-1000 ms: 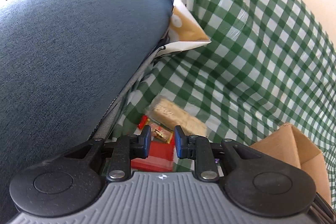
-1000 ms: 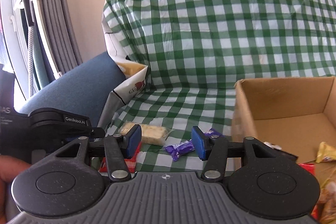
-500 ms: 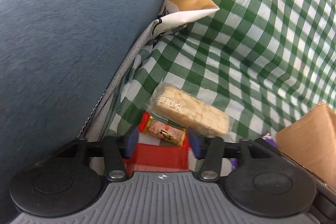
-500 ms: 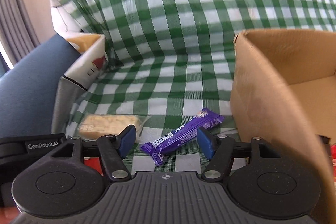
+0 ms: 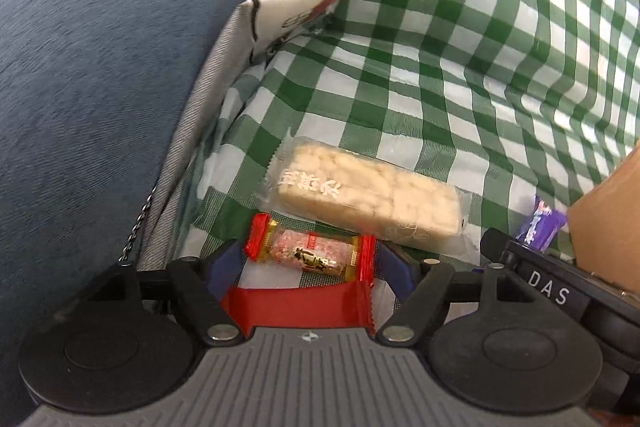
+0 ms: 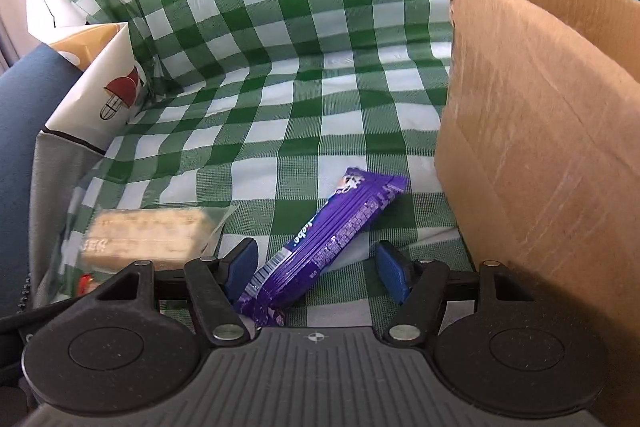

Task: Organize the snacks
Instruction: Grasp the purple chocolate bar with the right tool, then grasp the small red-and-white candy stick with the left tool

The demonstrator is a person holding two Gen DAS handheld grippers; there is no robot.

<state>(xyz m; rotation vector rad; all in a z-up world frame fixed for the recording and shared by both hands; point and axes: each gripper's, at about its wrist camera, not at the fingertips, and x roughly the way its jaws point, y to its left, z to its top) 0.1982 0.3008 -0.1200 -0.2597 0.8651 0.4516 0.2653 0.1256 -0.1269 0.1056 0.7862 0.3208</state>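
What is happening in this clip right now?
A person works two handheld grippers over a green checked cloth. The left gripper is open around a small red-ended candy beside a clear-wrapped beige rice bar. The right gripper is open around a purple wrapped bar. Nothing is gripped yet; a brown cardboard box waits to the right.

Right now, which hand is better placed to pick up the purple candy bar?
The right gripper: open, it already straddles the purple bar beside the cardboard box. The left gripper is open around a small red-ended candy.
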